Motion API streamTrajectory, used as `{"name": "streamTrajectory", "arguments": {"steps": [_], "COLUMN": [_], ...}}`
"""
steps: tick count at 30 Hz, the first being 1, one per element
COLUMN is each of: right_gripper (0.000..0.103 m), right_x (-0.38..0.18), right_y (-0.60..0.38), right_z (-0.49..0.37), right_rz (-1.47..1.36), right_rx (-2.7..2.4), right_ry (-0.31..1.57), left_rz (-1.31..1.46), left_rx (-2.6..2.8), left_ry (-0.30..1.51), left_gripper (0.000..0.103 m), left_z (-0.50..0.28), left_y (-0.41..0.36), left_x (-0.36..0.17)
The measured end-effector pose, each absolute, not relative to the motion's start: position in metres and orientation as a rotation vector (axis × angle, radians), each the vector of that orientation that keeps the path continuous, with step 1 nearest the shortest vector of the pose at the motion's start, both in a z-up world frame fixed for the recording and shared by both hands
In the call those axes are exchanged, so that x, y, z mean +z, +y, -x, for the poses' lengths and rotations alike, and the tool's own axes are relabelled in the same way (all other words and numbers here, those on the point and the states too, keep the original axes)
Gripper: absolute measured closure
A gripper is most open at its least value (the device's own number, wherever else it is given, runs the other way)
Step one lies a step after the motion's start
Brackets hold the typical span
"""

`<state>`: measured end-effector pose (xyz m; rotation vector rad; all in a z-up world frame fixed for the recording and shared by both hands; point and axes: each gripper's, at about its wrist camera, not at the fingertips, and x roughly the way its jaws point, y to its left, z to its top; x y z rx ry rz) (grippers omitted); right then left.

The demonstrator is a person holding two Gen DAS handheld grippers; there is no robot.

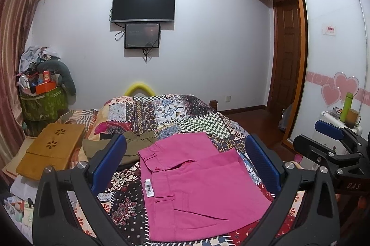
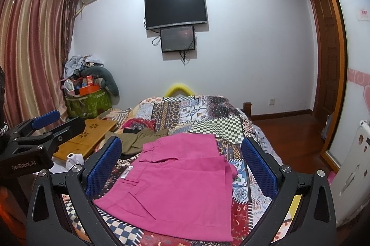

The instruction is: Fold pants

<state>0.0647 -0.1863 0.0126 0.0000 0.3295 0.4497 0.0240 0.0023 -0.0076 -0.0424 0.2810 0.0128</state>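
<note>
Pink pants (image 1: 196, 188) lie folded on the patchwork bed (image 1: 161, 112), just ahead of the left hand-held gripper (image 1: 185, 167) and the right hand-held gripper (image 2: 182, 169), both spread apart and empty. Pinching only the top layer could drag the fold askew.

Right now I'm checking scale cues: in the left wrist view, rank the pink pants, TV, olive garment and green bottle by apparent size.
1. pink pants, though nearness inflates them
2. TV
3. olive garment, partly hidden by a finger
4. green bottle
</note>
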Motion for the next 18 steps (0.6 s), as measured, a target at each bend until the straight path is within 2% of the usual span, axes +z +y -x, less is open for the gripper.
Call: {"name": "streamTrajectory", "arguments": {"steps": [9, 18], "right_gripper": [0.0, 0.0], "right_x": [-0.016, -0.076], "right_y": [-0.191, -0.211], "right_z": [-0.096, -0.146], "right_rz": [0.005, 0.03], "right_rx": [0.412, 0.319], "right_ry": [0.413, 0.597], "left_rz": [-0.01, -0.023], "left_rx": [0.039, 0.125], "left_ry": [0.402, 0.57], "left_gripper": [0.0, 0.0], "left_z": [-0.079, -0.149], "left_y": [0.015, 0.048], "left_x": [-0.035, -0.087]}}
